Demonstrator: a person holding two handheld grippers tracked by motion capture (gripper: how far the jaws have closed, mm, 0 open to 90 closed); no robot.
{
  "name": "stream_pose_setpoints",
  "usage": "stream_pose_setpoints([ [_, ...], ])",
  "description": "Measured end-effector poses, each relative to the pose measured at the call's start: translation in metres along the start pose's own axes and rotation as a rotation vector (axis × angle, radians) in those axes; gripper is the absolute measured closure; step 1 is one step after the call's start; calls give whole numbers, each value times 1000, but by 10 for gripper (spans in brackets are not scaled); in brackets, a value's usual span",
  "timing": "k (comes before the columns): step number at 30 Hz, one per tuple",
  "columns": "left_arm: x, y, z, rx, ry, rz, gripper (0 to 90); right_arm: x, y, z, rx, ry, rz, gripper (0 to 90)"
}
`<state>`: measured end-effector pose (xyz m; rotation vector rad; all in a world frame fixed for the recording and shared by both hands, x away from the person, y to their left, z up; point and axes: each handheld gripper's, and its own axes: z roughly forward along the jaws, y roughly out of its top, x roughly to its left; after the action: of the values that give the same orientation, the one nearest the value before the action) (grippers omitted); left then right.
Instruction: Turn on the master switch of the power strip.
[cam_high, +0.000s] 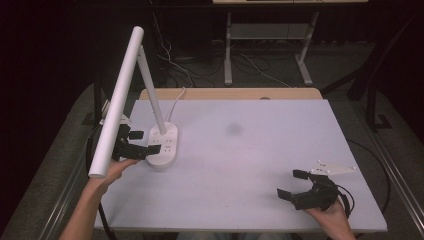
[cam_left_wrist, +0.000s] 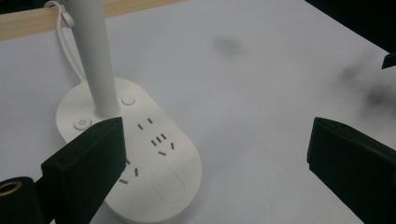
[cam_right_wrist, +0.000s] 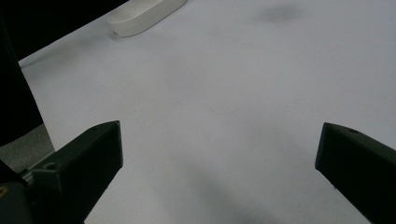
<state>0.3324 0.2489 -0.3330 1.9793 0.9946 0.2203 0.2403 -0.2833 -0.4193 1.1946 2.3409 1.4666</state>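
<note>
The left tongs (cam_high: 146, 142) are open, just beside the near left end of the white lamp base (cam_high: 165, 145). The right tongs (cam_high: 292, 184) are open too, holding nothing, low over the near right of the tabletop (cam_high: 240, 165). The lamp's white pole (cam_high: 152, 92) stands on the base.

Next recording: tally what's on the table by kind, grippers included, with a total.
Desk lamp: 1, white, with sockets in its base
Left gripper: 1, open at the lamp base
Right gripper: 1, open over bare table
Total: 3
</note>
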Motion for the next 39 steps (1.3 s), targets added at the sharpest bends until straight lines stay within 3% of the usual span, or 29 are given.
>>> stream_pose_setpoints([
  [23, 35, 14, 5, -1, 64, -45, 90, 0, 0, 0, 0, -2, 0, 2],
  [39, 63, 14, 14, -32, 80, -136, 170, -1, -1, -2, -7, -6, 9, 2],
])
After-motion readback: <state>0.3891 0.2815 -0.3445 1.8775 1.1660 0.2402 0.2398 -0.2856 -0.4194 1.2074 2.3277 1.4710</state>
